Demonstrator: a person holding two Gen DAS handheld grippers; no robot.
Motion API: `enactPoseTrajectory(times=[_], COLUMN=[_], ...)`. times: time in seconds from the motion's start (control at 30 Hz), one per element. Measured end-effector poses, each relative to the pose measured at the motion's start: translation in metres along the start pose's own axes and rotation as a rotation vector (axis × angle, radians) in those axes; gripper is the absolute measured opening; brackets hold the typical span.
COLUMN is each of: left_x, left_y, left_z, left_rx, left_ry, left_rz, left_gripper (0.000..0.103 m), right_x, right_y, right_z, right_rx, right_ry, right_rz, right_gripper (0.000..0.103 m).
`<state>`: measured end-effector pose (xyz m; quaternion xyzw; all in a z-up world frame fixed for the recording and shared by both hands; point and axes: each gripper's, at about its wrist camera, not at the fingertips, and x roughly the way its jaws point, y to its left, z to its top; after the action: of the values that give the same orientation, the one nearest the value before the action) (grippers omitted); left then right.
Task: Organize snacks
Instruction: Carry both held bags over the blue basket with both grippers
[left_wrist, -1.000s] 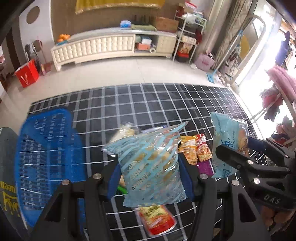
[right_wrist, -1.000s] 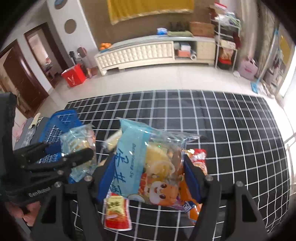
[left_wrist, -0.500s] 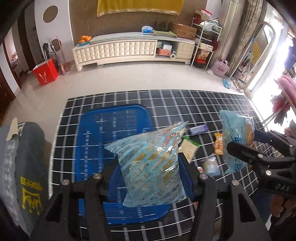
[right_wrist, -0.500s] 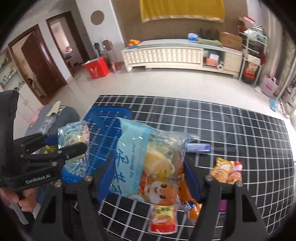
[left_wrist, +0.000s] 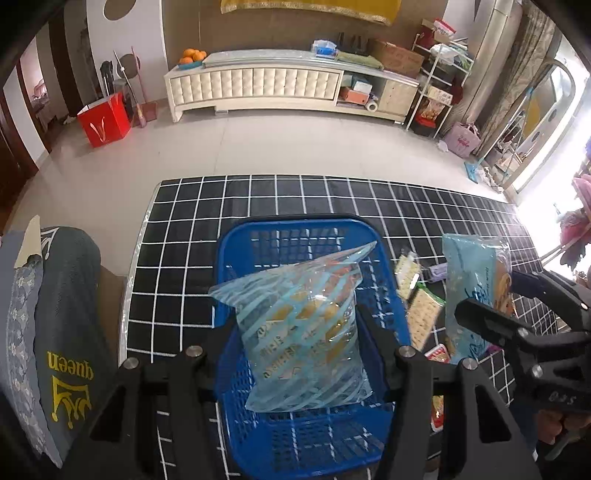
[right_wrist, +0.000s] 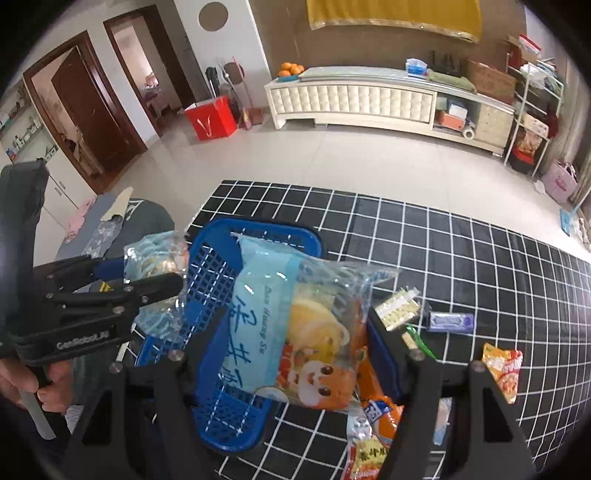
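Note:
A blue plastic basket (left_wrist: 295, 236) (right_wrist: 214, 266) stands on the black checked mat. Above its middle my left gripper (left_wrist: 301, 343) is shut on a clear bag with pale blue stripes (left_wrist: 306, 332) (right_wrist: 155, 258). My right gripper (right_wrist: 295, 339) is shut on a light blue bag with a cartoon animal (right_wrist: 295, 332) (left_wrist: 476, 295), held over the basket's right rim. Both bags hang in the air. The basket's floor shows nothing else in it.
Loose snack packs lie on the mat (left_wrist: 177, 258) right of the basket: a cracker pack (right_wrist: 397, 306), a purple pack (right_wrist: 448, 322), an orange-red pouch (right_wrist: 504, 369). A grey cushion (left_wrist: 66, 332) lies left. A hand (right_wrist: 48, 387) holds the left gripper.
Both grippers have swung left with their bags. The basket has gone from the far left to straight under the left gripper, and the loose snacks have slid to the right.

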<state>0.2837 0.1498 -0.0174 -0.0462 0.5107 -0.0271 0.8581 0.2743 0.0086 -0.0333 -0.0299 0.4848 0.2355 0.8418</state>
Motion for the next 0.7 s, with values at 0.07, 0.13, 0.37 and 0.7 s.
enactPoseTrajectory(times=[0.07,0.13,0.37,0.7], left_x=[0.010,0.021,0.042,0.024], left_y=[0.003,0.005,0.019,0.041], left_z=[0.006,0.011,0.020,0.008], left_rx=[0.007,0.020,0.023,-0.013], left_ry=[0.005,0.014,0.025,0.016], left_rz=[0.011,0.025,0.061,0.075], left_gripper=[0.055,0.055,0.058,0.058], right_x=[0.008,0.015,0.036,0.037], right_y=[0.002,0.003,0.008,0.024], right_z=[0.004,0.007,0.020,0.023], right_rx=[0.003,0.008,-0.008,-0.052], right_ry=[0.011,0.027,0.063,0.076], right_rz=[0.007,0.013,0.014,-0.012], right_gripper=[0.073,0.073,0.073,0.073])
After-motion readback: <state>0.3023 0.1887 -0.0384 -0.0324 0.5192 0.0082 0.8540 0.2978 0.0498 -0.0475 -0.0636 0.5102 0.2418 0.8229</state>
